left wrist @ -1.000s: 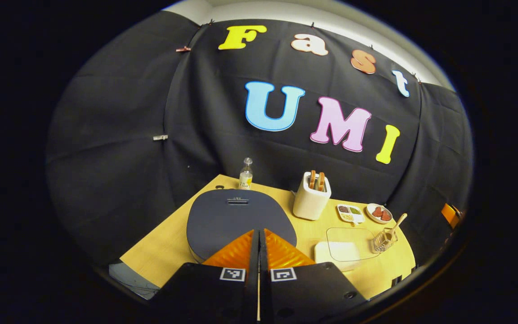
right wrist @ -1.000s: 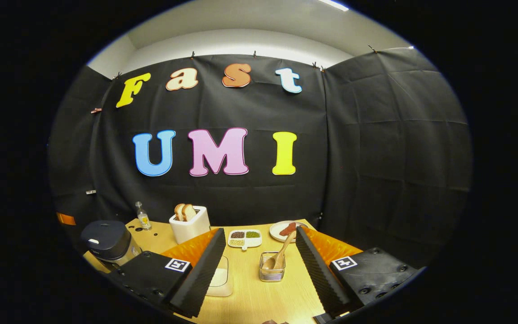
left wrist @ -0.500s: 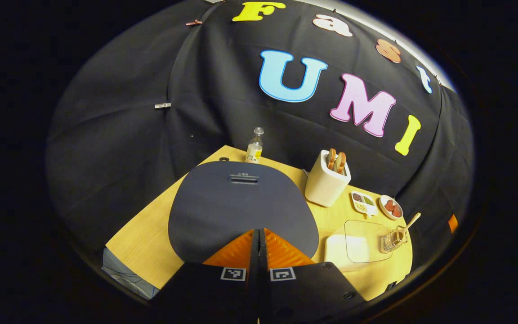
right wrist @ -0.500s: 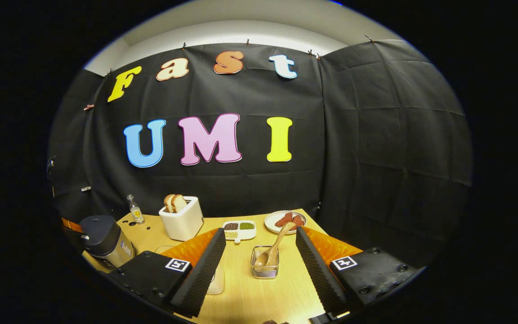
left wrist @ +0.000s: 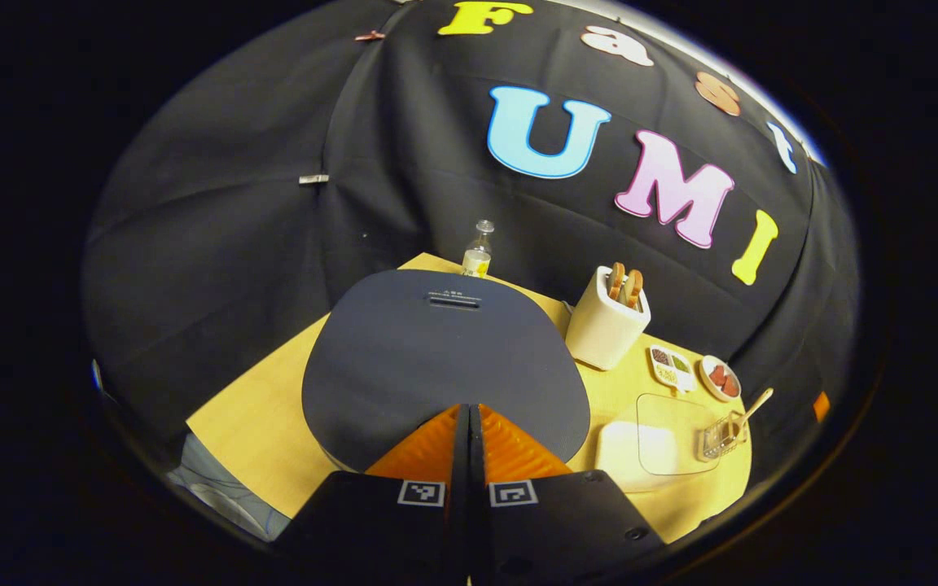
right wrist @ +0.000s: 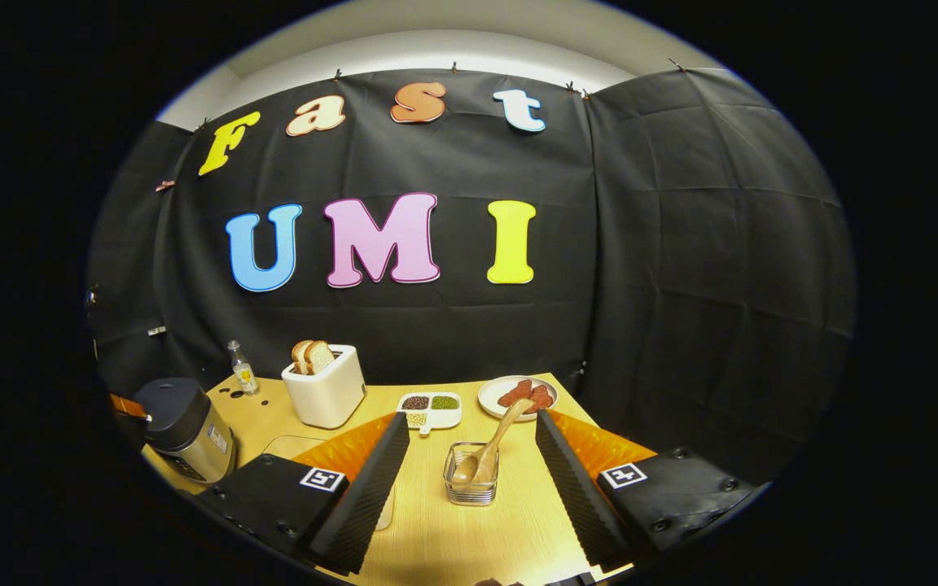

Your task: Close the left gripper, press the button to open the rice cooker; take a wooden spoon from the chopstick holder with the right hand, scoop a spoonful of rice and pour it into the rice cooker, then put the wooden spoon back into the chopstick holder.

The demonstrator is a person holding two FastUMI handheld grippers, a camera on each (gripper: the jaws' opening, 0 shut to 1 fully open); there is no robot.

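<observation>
- Left gripper view: left gripper [left wrist: 469, 411] has its fingers pressed together, sitting right over the near edge of the rice cooker [left wrist: 444, 358], whose dark lid is down.
- Right gripper view: right gripper [right wrist: 473, 456] is spread wide, with the chopstick holder [right wrist: 471, 484] between its fingers on the table [right wrist: 453, 545]. The wooden spoon [right wrist: 489, 448] leans inside the holder, and the cooker sits far left.

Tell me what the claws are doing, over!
Left claw shut, over rice cooker lid. Right claw open, facing wooden spoon in chopstick holder. Lid closed. Nothing in the way.
</observation>
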